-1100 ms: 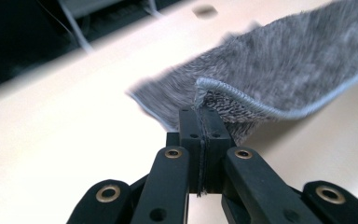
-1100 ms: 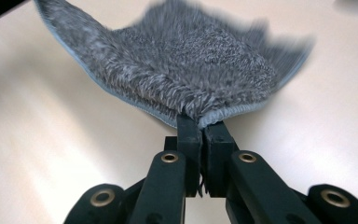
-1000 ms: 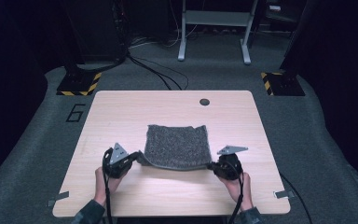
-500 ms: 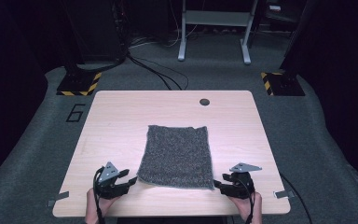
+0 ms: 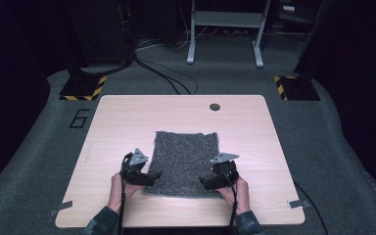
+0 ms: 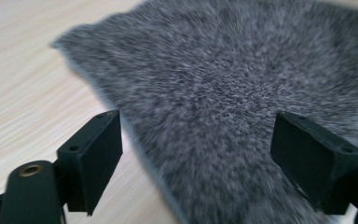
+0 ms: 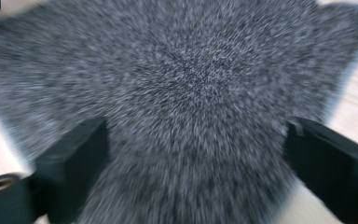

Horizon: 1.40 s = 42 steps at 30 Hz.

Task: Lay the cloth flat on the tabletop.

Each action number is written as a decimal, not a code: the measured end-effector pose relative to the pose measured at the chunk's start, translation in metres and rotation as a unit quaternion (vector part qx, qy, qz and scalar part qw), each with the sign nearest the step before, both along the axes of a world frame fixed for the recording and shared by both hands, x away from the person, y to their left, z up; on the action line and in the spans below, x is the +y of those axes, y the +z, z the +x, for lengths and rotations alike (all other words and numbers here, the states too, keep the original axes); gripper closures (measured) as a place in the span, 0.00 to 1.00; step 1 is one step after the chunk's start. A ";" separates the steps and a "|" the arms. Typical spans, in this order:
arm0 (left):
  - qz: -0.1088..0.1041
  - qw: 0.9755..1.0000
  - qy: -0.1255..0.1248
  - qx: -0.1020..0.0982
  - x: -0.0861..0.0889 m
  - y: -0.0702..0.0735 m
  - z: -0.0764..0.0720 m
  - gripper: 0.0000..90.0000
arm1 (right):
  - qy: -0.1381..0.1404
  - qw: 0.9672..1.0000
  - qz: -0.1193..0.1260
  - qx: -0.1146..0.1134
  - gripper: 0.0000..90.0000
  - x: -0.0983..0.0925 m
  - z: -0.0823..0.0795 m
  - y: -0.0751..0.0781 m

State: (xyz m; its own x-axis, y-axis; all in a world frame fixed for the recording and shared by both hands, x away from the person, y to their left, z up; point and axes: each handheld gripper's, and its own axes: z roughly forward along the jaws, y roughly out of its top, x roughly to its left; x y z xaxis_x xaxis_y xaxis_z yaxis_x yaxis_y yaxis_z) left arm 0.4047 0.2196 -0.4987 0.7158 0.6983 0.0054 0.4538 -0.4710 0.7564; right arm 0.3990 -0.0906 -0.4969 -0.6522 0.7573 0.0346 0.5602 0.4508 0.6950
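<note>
A grey fuzzy cloth (image 5: pixel 183 161) lies spread flat in the middle of the wooden table (image 5: pixel 127 117). My left gripper (image 5: pixel 152 175) is at the cloth's near left corner, open, its jaws straddling the cloth's left edge (image 6: pixel 121 121). My right gripper (image 5: pixel 203 182) is at the near right part of the cloth, also open, with the grey cloth (image 7: pixel 191 88) lying between and beyond its jaws. Both gripper views are blurred by motion. Neither gripper holds anything.
A round hole (image 5: pixel 215 106) sits near the table's far edge. Tape strips (image 5: pixel 61 208) mark the near corners. Beyond the table are floor cables (image 5: pixel 161 73), a white stand (image 5: pixel 225 29) and striped black bases (image 5: pixel 83 88).
The cloth was unfolded toward me and now lies full length. Both grippers let go near the front edge, then moved forward and inward onto the cloth's near corners.
</note>
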 end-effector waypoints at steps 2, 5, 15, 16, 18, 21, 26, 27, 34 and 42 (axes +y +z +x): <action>0.014 1.000 -0.007 0.010 -0.010 -0.009 0.007 0.14 | -0.008 1.000 -0.004 0.017 0.00 0.008 0.007 -0.007; 0.025 0.999 -0.010 0.034 -0.016 -0.019 0.013 0.11 | 0.005 0.999 -0.035 0.022 0.00 0.015 0.016 -0.019; 0.035 0.999 0.020 0.030 -0.018 -0.027 0.002 0.05 | 0.000 0.999 -0.040 0.015 0.00 0.008 0.019 -0.025; 0.037 0.999 0.025 0.027 -0.018 -0.027 0.001 0.05 | 0.000 0.999 -0.039 0.016 0.00 0.007 0.019 -0.025; 0.035 0.998 0.034 0.028 -0.020 -0.028 -0.002 0.04 | -0.002 0.999 -0.038 0.014 0.00 0.002 0.018 -0.025; 0.036 0.998 0.043 0.031 -0.024 -0.027 -0.004 0.04 | -0.007 0.999 -0.035 0.017 0.00 -0.002 0.017 -0.026; 0.031 0.998 0.045 0.028 -0.025 -0.028 -0.009 0.04 | -0.011 0.999 -0.036 0.015 0.00 -0.004 0.012 -0.026; 0.031 0.998 0.041 0.028 -0.024 -0.028 -0.010 0.04 | -0.011 0.999 -0.035 0.012 0.00 -0.004 0.010 -0.026; 0.033 0.998 0.036 0.027 -0.023 -0.028 -0.015 0.04 | -0.013 0.999 -0.030 0.002 0.00 -0.005 0.000 -0.027; -0.010 0.998 0.054 0.022 -0.014 -0.018 -0.019 0.02 | -0.016 1.000 -0.020 -0.010 0.01 -0.007 -0.005 -0.022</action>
